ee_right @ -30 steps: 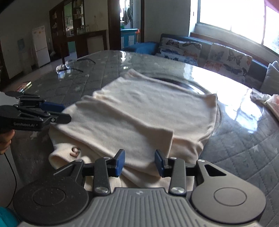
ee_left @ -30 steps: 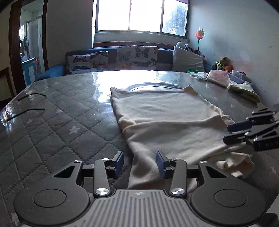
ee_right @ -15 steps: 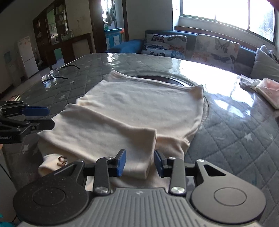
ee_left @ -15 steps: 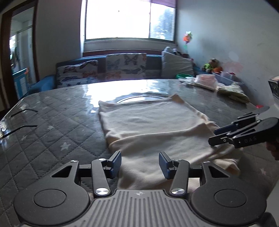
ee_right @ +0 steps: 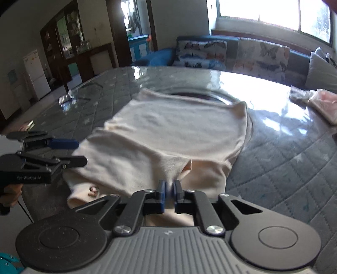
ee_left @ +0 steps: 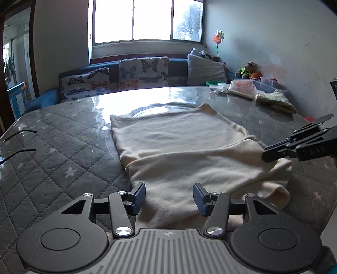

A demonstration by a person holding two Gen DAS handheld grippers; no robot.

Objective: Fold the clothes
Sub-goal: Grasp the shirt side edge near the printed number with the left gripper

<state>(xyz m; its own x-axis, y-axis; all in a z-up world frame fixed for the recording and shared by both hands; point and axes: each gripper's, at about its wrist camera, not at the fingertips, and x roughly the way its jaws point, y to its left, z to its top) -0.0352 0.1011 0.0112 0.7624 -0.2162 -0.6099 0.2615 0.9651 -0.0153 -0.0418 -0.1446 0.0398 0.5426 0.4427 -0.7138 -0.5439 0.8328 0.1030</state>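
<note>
From where I steer, the table (ee_left: 63, 151) fills most of both views, a wide top with a grey quilted, star-printed cover under a glossy sheet, stretching out ahead of both hand-held grippers. Beyond its far edge I see a blue sofa (ee_left: 50, 97) with butterfly cushions (ee_left: 143, 71) under a bright window (ee_left: 147, 20).

The cream garment (ee_left: 179, 147) lies flat on the table directly ahead of both hand-held grippers, partly folded, with one layer doubled over across its near half. Its near edge reaches under the fingers of the left hand-held gripper (ee_left: 169, 197), and its far edge lies over a round inset in the table.

The left hand-held gripper sits low over the garment's near edge. Its jaws have just been opening and stand apart; cloth lies below the gap, but the pads do not press it.

The right hand-held gripper (ee_right: 168, 192) is on the garment's near right corner. Its jaws have just been closing, and they now pinch a small tuck of the cream cloth, which rises in a peak just ahead of the blue pads (ee_right: 161, 196). In the left view I see it from the side, off to the right, its fingers drawn together at the garment's edge.

Far right on the table lie small folded cloths (ee_left: 276, 101), and far left a pair of glasses (ee_left: 19, 141).
</note>
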